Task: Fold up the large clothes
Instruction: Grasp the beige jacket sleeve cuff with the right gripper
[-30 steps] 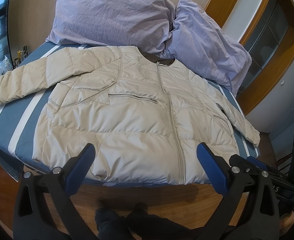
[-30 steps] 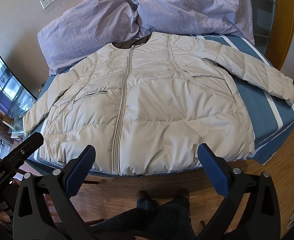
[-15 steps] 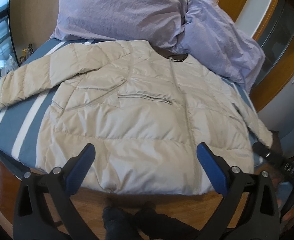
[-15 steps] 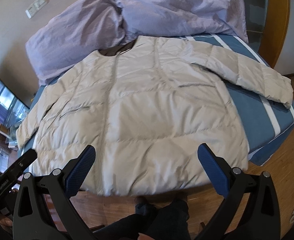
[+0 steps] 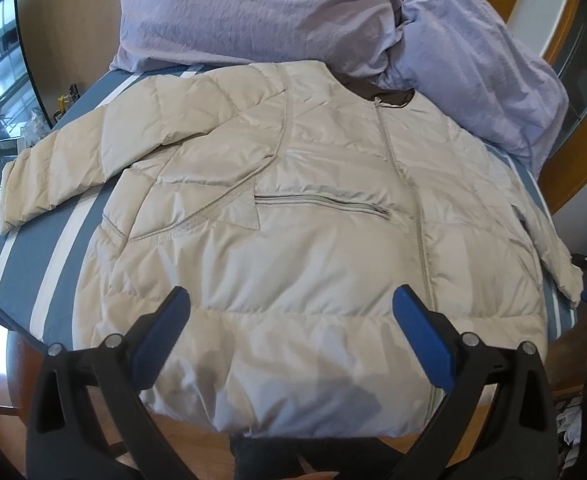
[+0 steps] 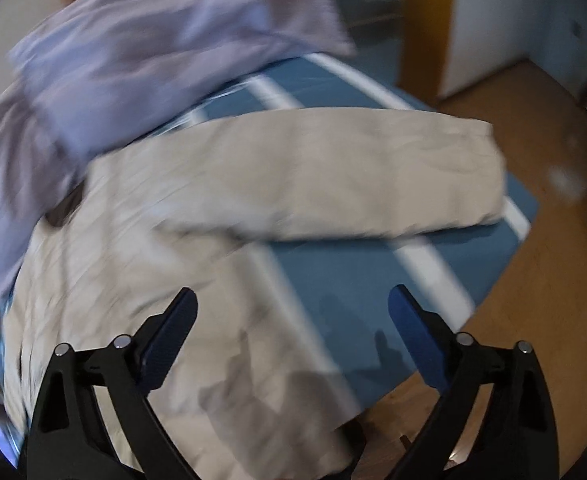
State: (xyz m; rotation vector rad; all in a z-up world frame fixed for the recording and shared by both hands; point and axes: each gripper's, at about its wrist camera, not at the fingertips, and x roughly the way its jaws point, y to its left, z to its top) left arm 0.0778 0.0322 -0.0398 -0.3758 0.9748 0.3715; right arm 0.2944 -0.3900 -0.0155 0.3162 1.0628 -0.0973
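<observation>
Both grippers have moved in over the bed since a second ago: our left gripper (image 5: 291, 322) now hangs over the hem with its jaws spread wide and nothing between them, where before it sat back over the floor. Our right gripper (image 6: 291, 320), also wide apart and empty, has swung off to the right side; its view is motion-blurred and now faces the right sleeve (image 6: 373, 176) instead of the whole front. We judge that as the approach for a first fold, likely the sleeve inward; nothing is grasped yet, so the folding is not begun. The jacket (image 5: 293, 220) is a beige quilted puffer lying flat, front up, zipped, hem at the near edge of the blue striped bed (image 5: 25, 248), collar toward the far end. Its left sleeve (image 5: 73, 160) is spread out sideways across the stripes, the other sleeve likewise on its side. Farthest back, two lilac pillows (image 5: 253, 12) touch the collar area.
</observation>
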